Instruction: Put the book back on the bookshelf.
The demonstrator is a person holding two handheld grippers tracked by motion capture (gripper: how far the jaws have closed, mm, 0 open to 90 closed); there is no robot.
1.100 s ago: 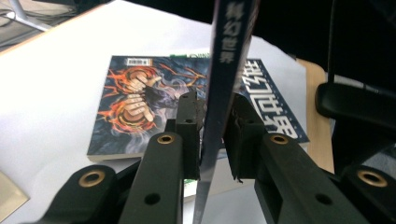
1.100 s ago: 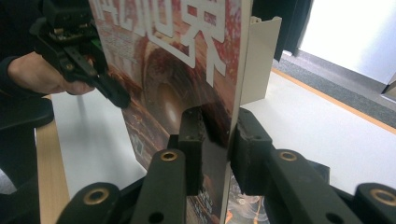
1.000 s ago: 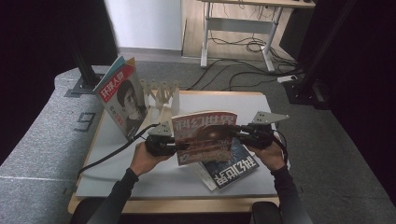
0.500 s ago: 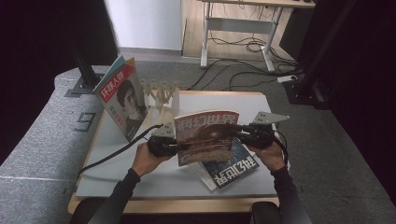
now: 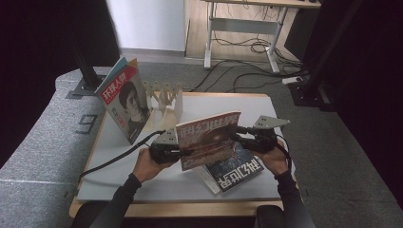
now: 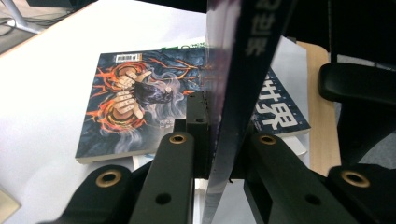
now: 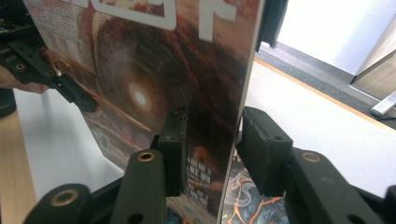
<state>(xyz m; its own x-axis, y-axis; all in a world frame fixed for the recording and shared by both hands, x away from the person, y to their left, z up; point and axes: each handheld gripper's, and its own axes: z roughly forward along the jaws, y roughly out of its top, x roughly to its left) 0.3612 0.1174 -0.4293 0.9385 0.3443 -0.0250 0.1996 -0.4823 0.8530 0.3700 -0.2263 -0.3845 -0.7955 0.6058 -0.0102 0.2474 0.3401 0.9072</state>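
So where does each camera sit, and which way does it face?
High view: above the person's side, facing forward and down on the table; both forearms show.
Left gripper view: on the left claw, along jaws pinching the upright magazine.
Right gripper view: on the right claw, jaws just opened, magazine between.
Shared: that magazine.

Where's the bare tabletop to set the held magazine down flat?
Bare patches on the white tabletop: front-left, between the left gripper and the table's near edge; and back-right, behind the right gripper. Crowded: back-left with the standing magazine and rack; centre-right, where the flat books lie under the held magazine.
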